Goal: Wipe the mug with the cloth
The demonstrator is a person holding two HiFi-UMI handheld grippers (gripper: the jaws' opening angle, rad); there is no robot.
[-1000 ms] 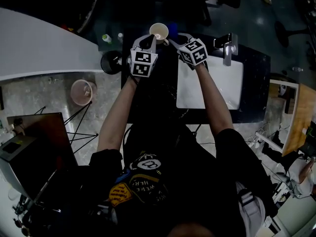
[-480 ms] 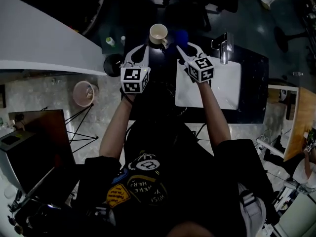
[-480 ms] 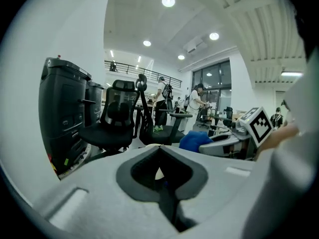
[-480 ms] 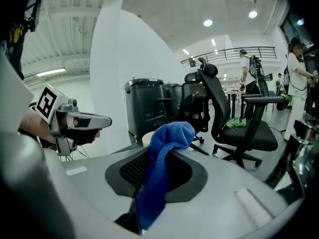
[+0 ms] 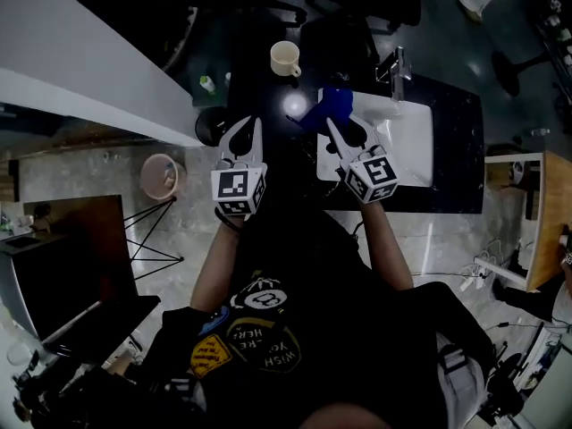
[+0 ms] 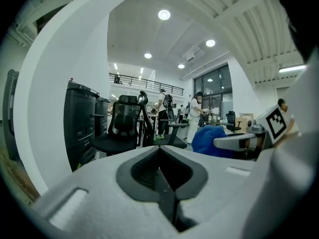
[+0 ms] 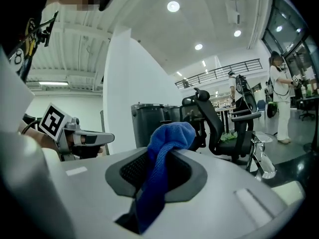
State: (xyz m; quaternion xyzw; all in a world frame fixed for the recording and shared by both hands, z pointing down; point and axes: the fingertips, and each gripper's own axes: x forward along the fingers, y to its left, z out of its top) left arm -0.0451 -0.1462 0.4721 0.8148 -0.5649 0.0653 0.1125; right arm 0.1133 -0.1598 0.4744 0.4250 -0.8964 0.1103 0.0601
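The cream mug [image 5: 286,58] stands upright on the dark counter [image 5: 268,96], apart from both grippers. My left gripper [image 5: 248,125] is held below and left of it, with its jaws closed together and nothing between them [image 6: 162,171]. At the sink's left edge, my right gripper [image 5: 332,125] is shut on the blue cloth [image 5: 329,107]. The cloth [image 7: 162,148] bunches above the jaws and hangs down between them. From the left gripper view the cloth [image 6: 212,140] and the right gripper [image 6: 239,142] show at the right.
A white sink [image 5: 407,150] with a chrome faucet [image 5: 396,65] lies to the right of the counter. A small bottle [image 5: 206,83] and a black round object [image 5: 210,123] are at the counter's left. A pinkish bin [image 5: 163,173] stands on the floor. Office chairs stand beyond.
Both grippers have drawn back from the mug toward me. The mug stays on the counter. The blue cloth has come away with the right gripper.
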